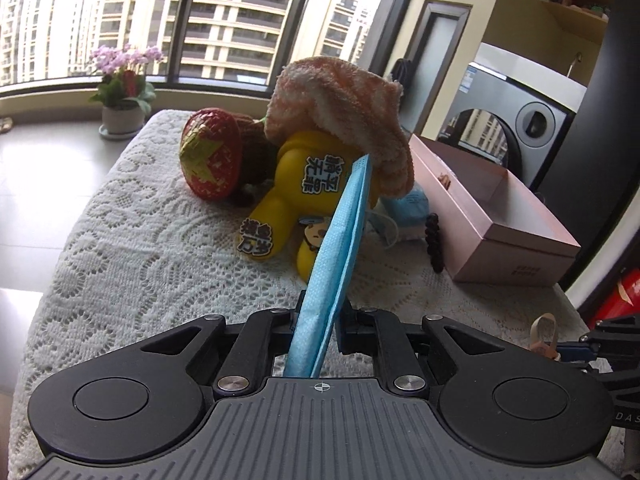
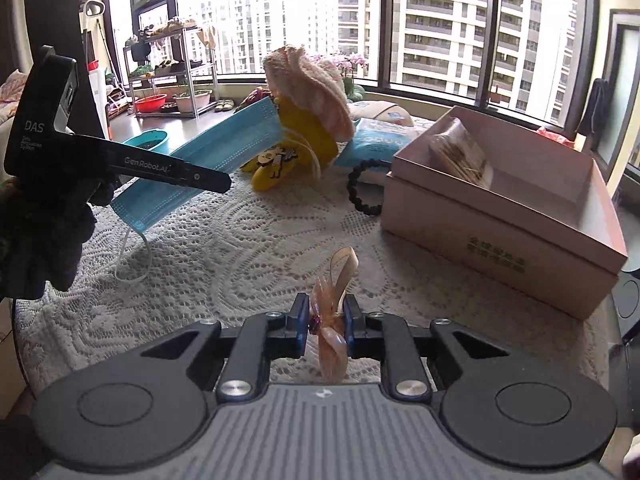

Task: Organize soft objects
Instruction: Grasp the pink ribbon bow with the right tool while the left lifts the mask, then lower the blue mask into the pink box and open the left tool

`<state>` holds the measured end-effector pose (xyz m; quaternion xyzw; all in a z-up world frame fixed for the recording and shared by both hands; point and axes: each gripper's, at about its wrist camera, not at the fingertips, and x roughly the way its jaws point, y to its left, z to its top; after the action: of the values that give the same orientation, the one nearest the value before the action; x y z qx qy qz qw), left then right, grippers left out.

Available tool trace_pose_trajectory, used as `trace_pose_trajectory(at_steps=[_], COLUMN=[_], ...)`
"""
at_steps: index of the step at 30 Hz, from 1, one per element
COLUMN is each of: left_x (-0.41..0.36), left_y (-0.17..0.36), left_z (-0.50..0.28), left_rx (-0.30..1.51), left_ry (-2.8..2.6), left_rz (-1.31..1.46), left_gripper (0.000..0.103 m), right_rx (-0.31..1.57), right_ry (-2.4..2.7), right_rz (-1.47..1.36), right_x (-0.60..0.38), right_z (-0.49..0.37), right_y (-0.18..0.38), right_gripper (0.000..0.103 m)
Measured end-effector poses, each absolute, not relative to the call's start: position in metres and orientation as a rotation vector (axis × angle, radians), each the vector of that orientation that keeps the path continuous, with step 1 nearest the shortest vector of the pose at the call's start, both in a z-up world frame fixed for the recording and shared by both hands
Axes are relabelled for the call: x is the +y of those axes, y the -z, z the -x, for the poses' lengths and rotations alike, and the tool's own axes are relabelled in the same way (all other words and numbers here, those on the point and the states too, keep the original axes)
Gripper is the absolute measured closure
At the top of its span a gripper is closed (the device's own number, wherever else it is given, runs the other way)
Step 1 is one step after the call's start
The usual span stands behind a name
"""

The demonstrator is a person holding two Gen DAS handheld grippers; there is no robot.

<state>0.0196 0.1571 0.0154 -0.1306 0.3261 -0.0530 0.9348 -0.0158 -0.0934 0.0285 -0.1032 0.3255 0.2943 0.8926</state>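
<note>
My left gripper (image 1: pixel 320 320) is shut on a blue face mask (image 1: pixel 340 240) and holds it above the lace-covered table; the mask also shows in the right wrist view (image 2: pixel 208 160), its ear loop hanging. My right gripper (image 2: pixel 327 318) is shut on a peach ribbon bow (image 2: pixel 332 312) with a small purple bead, low over the table's front. Behind lie a yellow plush toy (image 1: pixel 296 184) with an orange-striped towel (image 1: pixel 340 108) draped over it, and a red strawberry plush (image 1: pixel 212 152). The left gripper appears at the left of the right wrist view (image 2: pixel 216 182).
An open pink box (image 2: pixel 504 204) with a packet inside stands at the right. A black bead bracelet (image 2: pixel 360 188) and a blue-white tissue pack (image 2: pixel 380 136) lie beside it. A flower pot (image 1: pixel 120 120) stands on the floor beyond the table; a washing machine (image 1: pixel 516 120) stands at far right.
</note>
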Motion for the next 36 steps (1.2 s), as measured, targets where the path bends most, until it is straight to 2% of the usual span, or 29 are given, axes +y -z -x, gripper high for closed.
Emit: trace_pose_trajectory(at_steps=[7, 14, 19, 22, 25, 29, 32, 36], left_x=[0.114, 0.054, 0.003, -0.013, -0.027, -0.041, -0.037, -0.035], left_y=[-0.046, -0.086, -0.143, -0.169, -0.164, -0.124, -0.104, -0.112], left_z=[0.018, 0.028, -0.023, -0.087, -0.150, -0.198, -0.204, -0.208], left_rx=[0.620, 0.603, 0.484, 0.426, 0.497, 0.652, 0.640, 0.587], left_ry=[0.249, 0.447, 0.490, 0.482, 0.477, 0.407, 0.407, 0.479], left_rz=[0.111, 0.107, 0.065, 0.186, 0.242, 0.171, 0.154, 0.201], left_gripper=[0.091, 0.091, 0.090, 0.084, 0.084, 0.084, 0.084, 0.084], right_rx=[0.637, 0.597, 0.565, 0.551, 0.547, 0.555, 0.560, 0.577], right_ry=[-0.503, -0.440, -0.407, -0.388, -0.381, -0.360, -0.363, -0.369], right_rz=[0.139, 0.062, 0.012, 0.000, -0.016, -0.024, -0.024, -0.031], right_x=[-0.151, -0.195, -0.214, -0.220, -0.227, -0.232, -0.231, -0.228], right_z=[0.040, 0.057, 0.060, 0.059, 0.058, 0.052, 0.048, 0.043], right_y=[-0.037, -0.040, -0.041, -0.040, -0.038, -0.035, -0.032, -0.028], right_gripper=[0.086, 0.086, 0.086, 0.086, 0.086, 0.086, 0.086, 0.086])
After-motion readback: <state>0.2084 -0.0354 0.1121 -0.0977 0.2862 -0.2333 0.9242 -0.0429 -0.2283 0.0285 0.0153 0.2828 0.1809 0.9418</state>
